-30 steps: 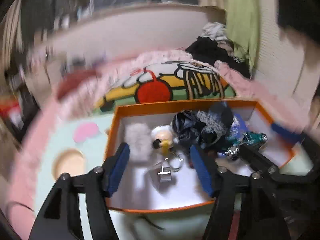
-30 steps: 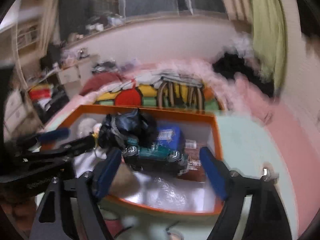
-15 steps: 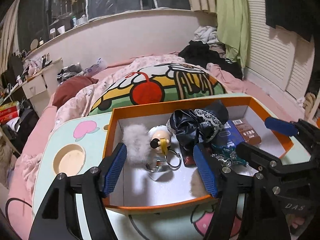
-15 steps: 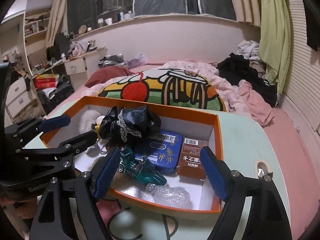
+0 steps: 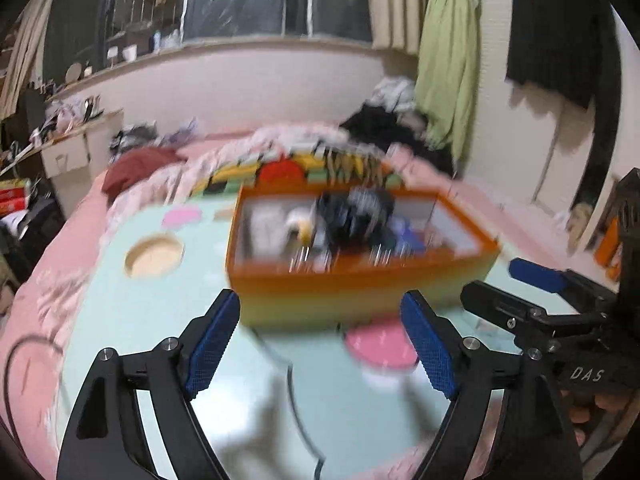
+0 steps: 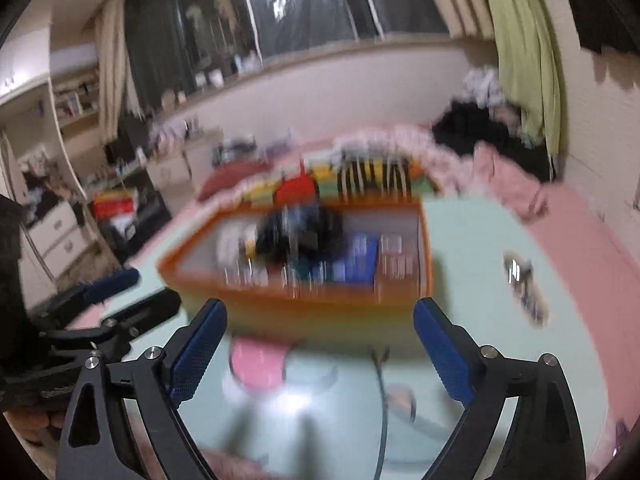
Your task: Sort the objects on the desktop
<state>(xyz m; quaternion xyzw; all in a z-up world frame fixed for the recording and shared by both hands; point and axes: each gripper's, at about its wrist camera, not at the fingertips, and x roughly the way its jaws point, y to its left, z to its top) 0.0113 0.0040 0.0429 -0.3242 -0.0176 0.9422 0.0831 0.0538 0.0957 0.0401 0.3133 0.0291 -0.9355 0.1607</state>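
Orange box [image 5: 362, 276]: sits mid-frame in both wrist views, on the mint-green table [image 5: 152, 320], blurred by motion. Half a second ago it filled the lower half of each view; now it is smaller and higher in frame, so I have drawn both tongs back from it.

Contents: a dark bundle [image 5: 356, 212] at the centre of the box, pale items to its left, blue items [image 6: 360, 256] toward the right in the right wrist view. Too smeared to name further. All appear to be inside the box as before.

Left gripper [image 5: 320, 344]: my tongs stand wide apart, nothing between the blue pads, lower centre of frame, short of the box's near wall.

Right gripper [image 6: 320, 348]: likewise spread and empty, lower centre of its view, in front of the box; it also shows at the right edge of the left view.

Loose item: a small shiny object [image 6: 520, 280] lies on the table right of the box, apart from it. Identity unclear.

Surroundings: pink bedding [image 5: 72, 264] around the table, window at top.

Assessment: withdrawal with empty tongs suggests the box's load is placed; I judge the sorting near its end, with the shiny object possibly outstanding.
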